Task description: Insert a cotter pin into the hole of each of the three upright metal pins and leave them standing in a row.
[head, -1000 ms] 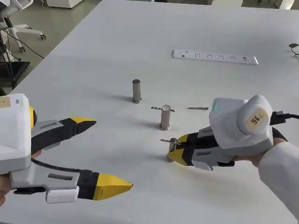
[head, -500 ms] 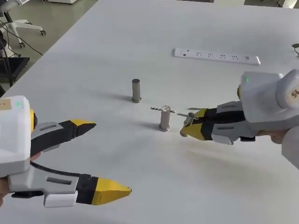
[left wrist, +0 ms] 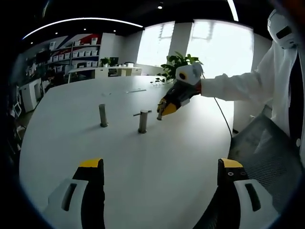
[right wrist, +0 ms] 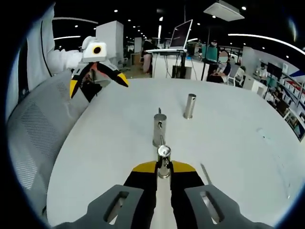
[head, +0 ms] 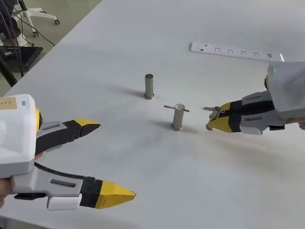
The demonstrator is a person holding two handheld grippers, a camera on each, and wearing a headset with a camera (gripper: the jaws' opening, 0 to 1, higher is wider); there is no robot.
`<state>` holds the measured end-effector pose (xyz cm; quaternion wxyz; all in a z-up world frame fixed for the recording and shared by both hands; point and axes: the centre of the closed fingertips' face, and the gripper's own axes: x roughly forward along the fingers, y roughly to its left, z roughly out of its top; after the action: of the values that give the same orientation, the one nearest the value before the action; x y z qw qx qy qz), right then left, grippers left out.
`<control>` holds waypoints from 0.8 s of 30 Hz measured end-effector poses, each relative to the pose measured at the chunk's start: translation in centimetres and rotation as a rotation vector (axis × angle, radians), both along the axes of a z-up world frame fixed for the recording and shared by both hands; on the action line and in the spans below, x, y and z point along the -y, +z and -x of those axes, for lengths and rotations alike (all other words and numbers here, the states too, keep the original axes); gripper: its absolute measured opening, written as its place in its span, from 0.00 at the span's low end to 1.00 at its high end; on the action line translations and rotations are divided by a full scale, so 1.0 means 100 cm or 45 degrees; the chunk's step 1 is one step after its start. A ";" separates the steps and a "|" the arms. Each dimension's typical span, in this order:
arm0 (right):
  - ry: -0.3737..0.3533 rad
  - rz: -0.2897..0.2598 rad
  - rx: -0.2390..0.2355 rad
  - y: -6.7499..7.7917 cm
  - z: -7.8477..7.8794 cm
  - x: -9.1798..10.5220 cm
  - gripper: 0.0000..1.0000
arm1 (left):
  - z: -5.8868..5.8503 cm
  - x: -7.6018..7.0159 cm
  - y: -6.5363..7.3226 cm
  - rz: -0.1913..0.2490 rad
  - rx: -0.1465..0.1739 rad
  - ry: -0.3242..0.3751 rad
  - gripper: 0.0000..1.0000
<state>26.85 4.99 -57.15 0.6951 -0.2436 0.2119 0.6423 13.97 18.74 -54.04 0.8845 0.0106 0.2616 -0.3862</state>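
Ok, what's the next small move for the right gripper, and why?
Probably lower the held metal pin upright onto the table and open the right gripper. That gripper is shut on it, and in the right gripper view it lines up with the middle pin and the far pin, so releasing here would likely complete the row.

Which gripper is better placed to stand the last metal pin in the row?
Right. The right gripper is shut on that metal pin, beside the middle pin; the left gripper hangs open, far from the row.
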 end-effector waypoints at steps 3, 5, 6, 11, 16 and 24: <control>0.000 0.000 -0.009 -0.003 -0.002 -0.001 0.04 | 0.001 -0.007 -0.003 -0.023 -0.001 0.026 0.99; 0.018 0.004 -0.008 -0.005 -0.001 -0.002 0.04 | 0.002 -0.010 -0.002 -0.006 -0.003 0.055 0.99; 0.021 0.005 -0.011 -0.006 0.000 -0.003 0.04 | 0.002 -0.012 -0.002 -0.002 -0.009 0.069 0.99; 0.032 0.008 -0.017 -0.011 -0.002 -0.001 0.04 | 0.003 -0.016 0.000 0.008 -0.002 0.108 0.99; 0.016 -0.020 -0.042 -0.017 -0.005 -0.001 0.04 | 0.003 -0.019 0.002 0.018 0.007 0.134 0.99; 0.028 -0.023 -0.040 -0.019 -0.007 -0.003 0.04 | 0.012 -0.015 -0.007 0.031 -0.020 0.143 0.99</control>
<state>27.55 5.33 -59.08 0.6868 -0.2295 0.2143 0.6556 12.79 20.24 -54.75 0.9028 -0.0176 0.2640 -0.3392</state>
